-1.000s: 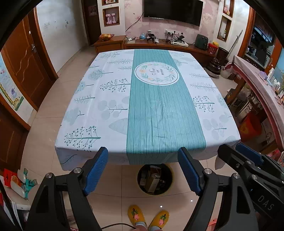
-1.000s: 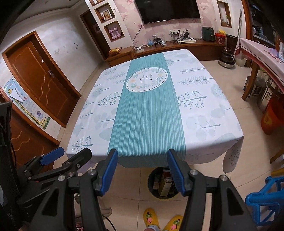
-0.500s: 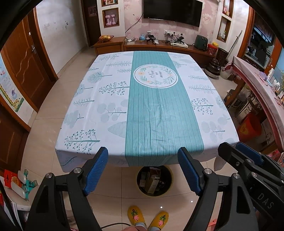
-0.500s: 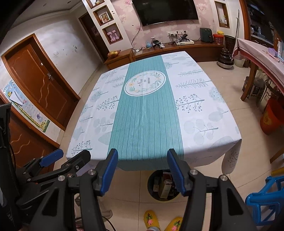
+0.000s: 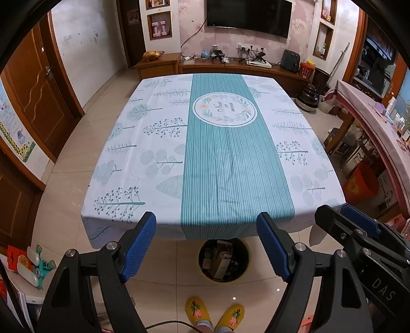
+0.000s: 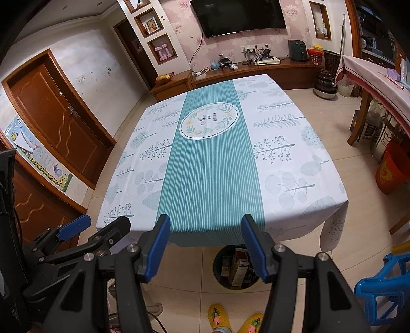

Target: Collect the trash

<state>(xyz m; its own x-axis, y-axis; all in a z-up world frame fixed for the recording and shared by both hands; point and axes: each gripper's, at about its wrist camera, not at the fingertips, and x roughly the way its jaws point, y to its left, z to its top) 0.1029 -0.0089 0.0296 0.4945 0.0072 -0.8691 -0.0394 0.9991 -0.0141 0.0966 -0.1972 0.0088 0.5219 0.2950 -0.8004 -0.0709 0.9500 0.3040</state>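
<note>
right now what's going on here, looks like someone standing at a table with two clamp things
A person in yellow slippers stands at the near edge of a table covered with a teal-striped leaf-print tablecloth, holding a hand-held gripper in each hand. The left hand-held gripper and the right hand-held gripper are both open and hold nothing. On the floor just beyond the feet, partly under the table edge, a round trash bin already holds boxes and other rubbish. No loose trash shows on the tablecloth.

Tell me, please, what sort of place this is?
Most likely a home living-dining room: a wall TV above a wooden cabinet, a cloth-covered table, and a full bin on the tiled floor.
</note>
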